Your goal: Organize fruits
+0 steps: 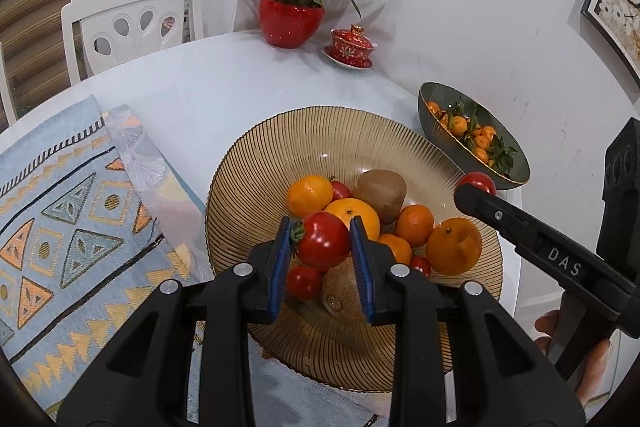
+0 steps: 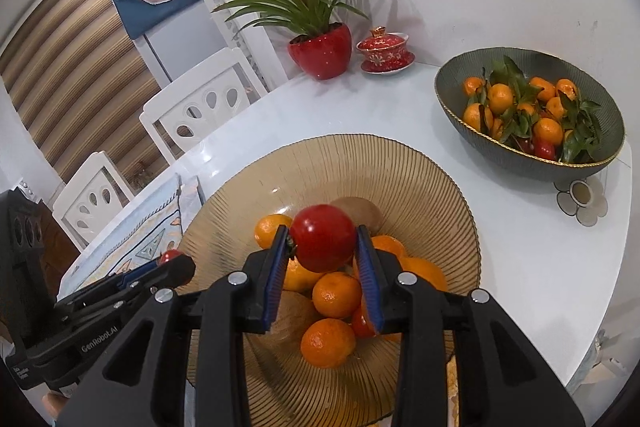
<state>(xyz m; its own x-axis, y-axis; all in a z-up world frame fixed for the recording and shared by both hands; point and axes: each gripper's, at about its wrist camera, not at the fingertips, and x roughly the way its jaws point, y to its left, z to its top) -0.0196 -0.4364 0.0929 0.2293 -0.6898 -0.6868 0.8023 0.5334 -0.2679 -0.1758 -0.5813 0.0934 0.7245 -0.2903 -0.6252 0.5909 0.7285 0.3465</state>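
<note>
Both tools are matte black plastic. On the left gripper (image 1: 322, 251) and the right gripper (image 2: 323, 259), each finger carries a ribbed blue pad (image 1: 280, 267) on its inner face. Round silver screws (image 1: 243, 269) sit behind the jaws. White lettering (image 1: 564, 261) reads "DAS"; another label (image 2: 98, 338) reads "GenRobot.AI".
</note>
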